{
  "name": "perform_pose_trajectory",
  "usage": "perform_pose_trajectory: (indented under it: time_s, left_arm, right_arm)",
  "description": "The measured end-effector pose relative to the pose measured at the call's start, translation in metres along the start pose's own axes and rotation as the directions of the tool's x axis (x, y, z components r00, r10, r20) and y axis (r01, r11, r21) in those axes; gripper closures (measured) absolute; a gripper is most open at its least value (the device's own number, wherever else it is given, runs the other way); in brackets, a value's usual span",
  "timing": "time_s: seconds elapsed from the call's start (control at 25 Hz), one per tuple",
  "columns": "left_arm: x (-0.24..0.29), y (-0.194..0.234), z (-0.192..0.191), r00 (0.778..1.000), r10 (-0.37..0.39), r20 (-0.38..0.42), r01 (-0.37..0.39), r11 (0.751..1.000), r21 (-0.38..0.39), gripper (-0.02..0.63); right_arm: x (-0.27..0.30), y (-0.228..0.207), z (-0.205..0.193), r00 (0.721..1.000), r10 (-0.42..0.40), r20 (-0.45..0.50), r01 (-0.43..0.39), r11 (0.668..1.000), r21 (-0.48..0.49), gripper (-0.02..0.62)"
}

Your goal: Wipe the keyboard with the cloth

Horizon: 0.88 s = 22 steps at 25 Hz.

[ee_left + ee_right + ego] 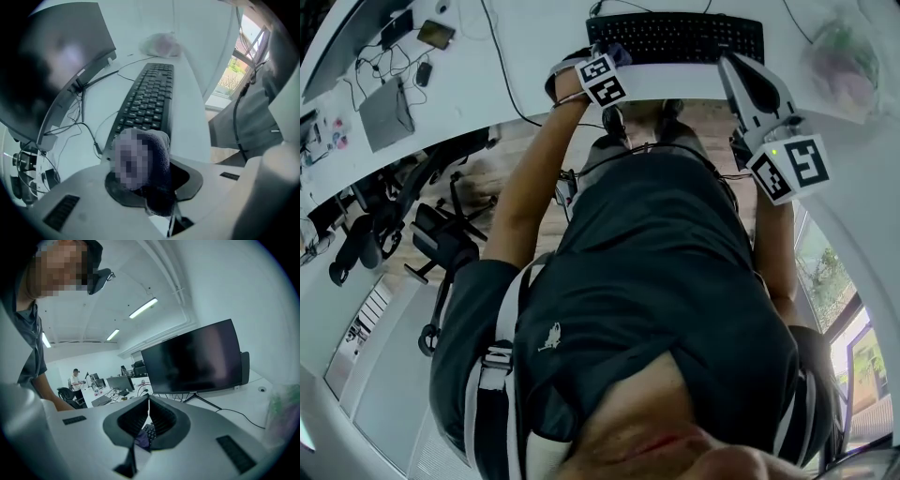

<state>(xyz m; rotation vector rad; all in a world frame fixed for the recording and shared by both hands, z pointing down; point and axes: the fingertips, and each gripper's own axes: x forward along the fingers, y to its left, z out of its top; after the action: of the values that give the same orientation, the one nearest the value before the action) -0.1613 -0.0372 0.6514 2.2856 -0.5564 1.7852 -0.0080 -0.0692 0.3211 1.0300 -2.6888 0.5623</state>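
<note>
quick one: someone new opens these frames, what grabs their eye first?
The left tongs are shut on a bunched dark cloth at the near end of the black keyboard on the white desk. The right tongs are shut and empty, pointing toward a big dark monitor. In the head view, the person's dark shirt fills most of the picture.

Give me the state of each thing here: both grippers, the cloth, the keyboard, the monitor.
Left hand-held gripper: shut on the cloth.
Right hand-held gripper: jaws together, empty.
Cloth: bunched between the left jaws.
Keyboard: lying flat on the desk.
Monitor: screen dark.
</note>
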Motion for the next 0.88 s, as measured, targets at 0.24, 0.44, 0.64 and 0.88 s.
perform_pose_trajectory:
  time_s: [0.24, 0.44, 0.64, 0.88]
  left_arm:
    - [-0.004, 0.087, 0.034, 0.995, 0.1, 0.017, -0.099, 0.995, -0.024, 0.526]
    - [0.004, 0.037, 0.036, 1.0, 0.028, 0.004, -0.028, 0.999, 0.029, 0.526]
    - [0.008, -0.042, 0.022, 0.999, -0.053, 0.008, 0.053, 0.998, 0.044, 0.527]
    - [0.009, -0.017, 0.035, 0.999, -0.036, 0.015, 0.035, 0.998, 0.053, 0.529]
  right_arm:
    - [-0.005, -0.004, -0.002, 1.0, -0.015, 0.002, 0.015, 1.0, 0.004, 0.584]
    - [-0.014, -0.013, -0.003, 0.999, -0.04, 0.012, 0.04, 0.999, 0.018, 0.584]
    - [-0.017, -0.023, -0.009, 0.999, -0.052, 0.011, 0.051, 0.998, 0.037, 0.584]
    - [-0.013, -0.021, -0.008, 0.999, -0.032, 0.004, 0.032, 0.999, 0.033, 0.584]
